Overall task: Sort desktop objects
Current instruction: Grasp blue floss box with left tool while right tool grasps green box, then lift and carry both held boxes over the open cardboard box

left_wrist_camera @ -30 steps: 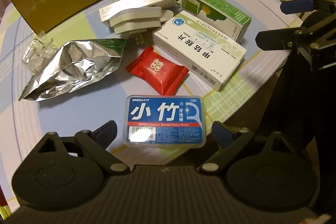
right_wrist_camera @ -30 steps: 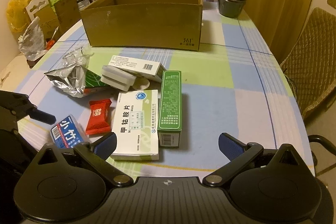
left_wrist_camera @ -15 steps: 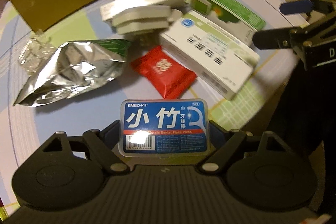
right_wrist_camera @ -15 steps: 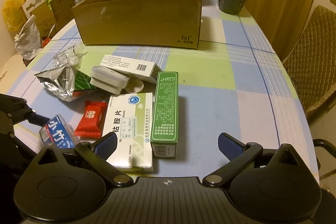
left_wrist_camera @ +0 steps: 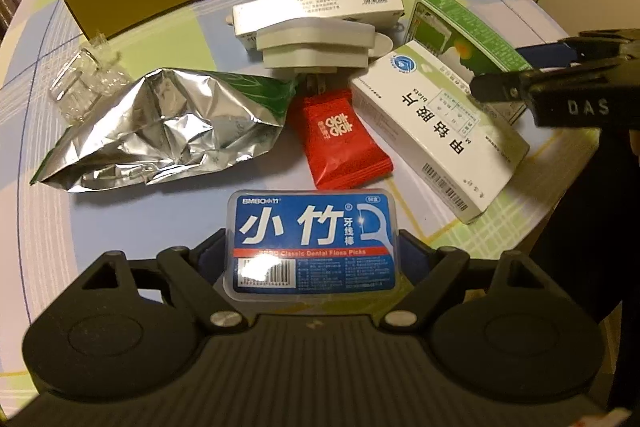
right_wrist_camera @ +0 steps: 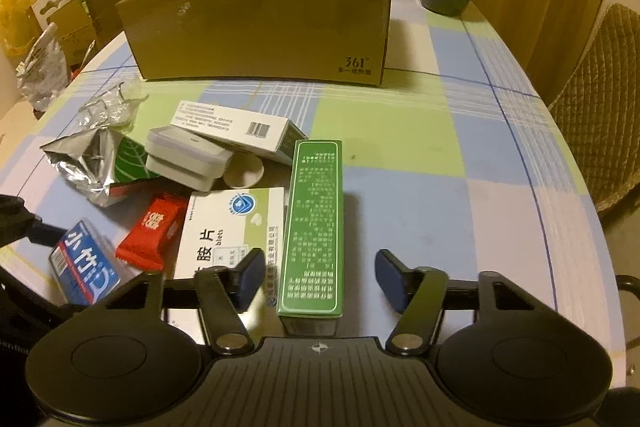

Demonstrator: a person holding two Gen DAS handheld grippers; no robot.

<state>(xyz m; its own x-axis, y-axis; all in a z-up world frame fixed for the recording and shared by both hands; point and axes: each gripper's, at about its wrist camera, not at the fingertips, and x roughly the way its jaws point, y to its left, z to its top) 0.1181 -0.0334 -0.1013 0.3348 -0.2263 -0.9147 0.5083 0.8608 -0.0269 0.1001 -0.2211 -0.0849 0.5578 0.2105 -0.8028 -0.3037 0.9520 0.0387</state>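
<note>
- Since a second ago my left gripper (left_wrist_camera: 312,251) has slid forward around the blue floss-pick case (left_wrist_camera: 311,241), which lay clear ahead of its fingers; now both pads press the case's short ends, pinching it low on the counter (right_wrist_camera: 400,155). My right gripper (right_wrist_camera: 320,277) has come down over the green box (right_wrist_camera: 314,227) and its jaws have just been closing, yet a gap still shows on each side, so it stands spread around the box without gripping.
- Only the right wrist view looks over the cardboard box's (right_wrist_camera: 260,23) rim; I see bare inner walls, but the floor is hidden, so I cannot tell what lies inside.
- Only the left wrist view shows the clear plastic pieces (left_wrist_camera: 86,83) beside the foil bag (left_wrist_camera: 160,131).
- The red sachet (left_wrist_camera: 340,143) lies between the foil bag and the white medicine box (left_wrist_camera: 436,131); behind them a grey adapter (left_wrist_camera: 316,43) leans on a long white carton (left_wrist_camera: 320,7).
- In the right wrist view my own left finger covers part of the white medicine box, and something small and round, perhaps a cap (right_wrist_camera: 244,171), peeks from under the adapter.
</note>
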